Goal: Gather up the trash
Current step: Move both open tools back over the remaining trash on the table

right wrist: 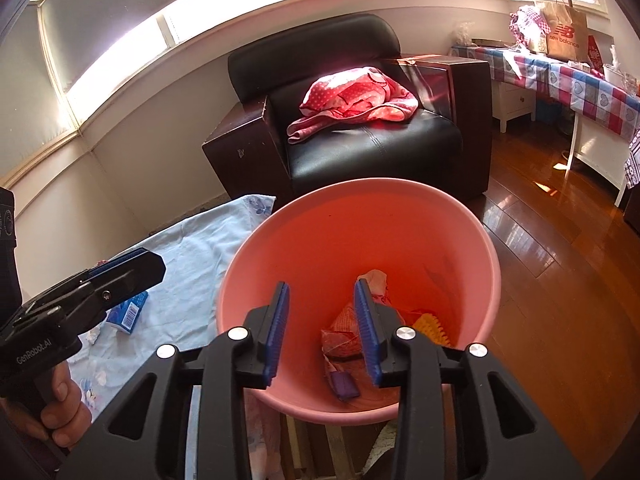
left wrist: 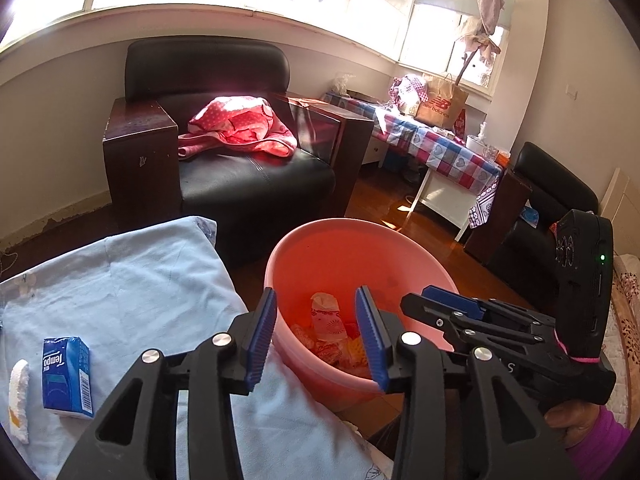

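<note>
A pink bucket [left wrist: 340, 222] [right wrist: 360, 182] stands beside a bed covered by a light blue sheet [left wrist: 140, 280] [right wrist: 192, 248]. Crumpled wrappers [left wrist: 328, 316] [right wrist: 344, 328] lie on its bottom, along with a purple scrap [right wrist: 344, 384] and a yellow piece [right wrist: 430, 326]. My left gripper [left wrist: 317, 292] [right wrist: 132, 268] is over the bucket's near rim, open, with nothing between its blue pads. My right gripper [right wrist: 321, 284] [left wrist: 440, 300] hovers over the bucket mouth, also open and empty. On the sheet lie a blue tissue pack [left wrist: 66, 376] [right wrist: 128, 314] and a white crumpled tissue [left wrist: 19, 396].
A black armchair [left wrist: 256, 184] [right wrist: 372, 152] with a pink dotted cloth [left wrist: 236, 124] [right wrist: 352, 96] stands behind the bucket. Further right is a table with a chequered cloth [left wrist: 440, 140] [right wrist: 580, 80] bearing a brown paper bag [left wrist: 440, 100]. Wooden floor [right wrist: 560, 280] lies right of the bucket.
</note>
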The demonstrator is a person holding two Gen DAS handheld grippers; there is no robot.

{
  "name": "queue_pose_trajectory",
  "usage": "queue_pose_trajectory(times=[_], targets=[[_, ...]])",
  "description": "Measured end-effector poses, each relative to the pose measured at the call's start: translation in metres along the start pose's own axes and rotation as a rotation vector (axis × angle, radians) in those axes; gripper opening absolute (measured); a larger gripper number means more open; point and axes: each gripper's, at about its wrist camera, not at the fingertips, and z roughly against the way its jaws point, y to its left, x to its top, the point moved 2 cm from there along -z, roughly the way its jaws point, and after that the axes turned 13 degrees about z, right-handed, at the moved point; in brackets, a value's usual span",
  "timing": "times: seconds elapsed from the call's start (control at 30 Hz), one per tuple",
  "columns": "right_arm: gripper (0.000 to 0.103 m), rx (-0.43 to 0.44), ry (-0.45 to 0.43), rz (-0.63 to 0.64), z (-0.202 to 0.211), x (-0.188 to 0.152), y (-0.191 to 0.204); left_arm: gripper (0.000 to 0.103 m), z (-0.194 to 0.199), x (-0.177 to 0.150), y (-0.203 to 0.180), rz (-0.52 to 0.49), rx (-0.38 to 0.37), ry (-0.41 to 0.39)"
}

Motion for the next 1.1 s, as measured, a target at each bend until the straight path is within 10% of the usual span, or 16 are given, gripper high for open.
queue_pose_trajectory(times=[0.67, 1.1], targets=[[0.035, 0.214, 0.074, 0.234, 0.017, -0.036, 0.181, 0.045, 0.11, -0.036, 0.114, 0.162, 0.248, -0.108], [0.035, 0.298, 0.152, 0.324, 0.003, -0.04, 0.217, 0.059, 0.158, -0.073, 0.181, 0.273, 0.344, -0.124]])
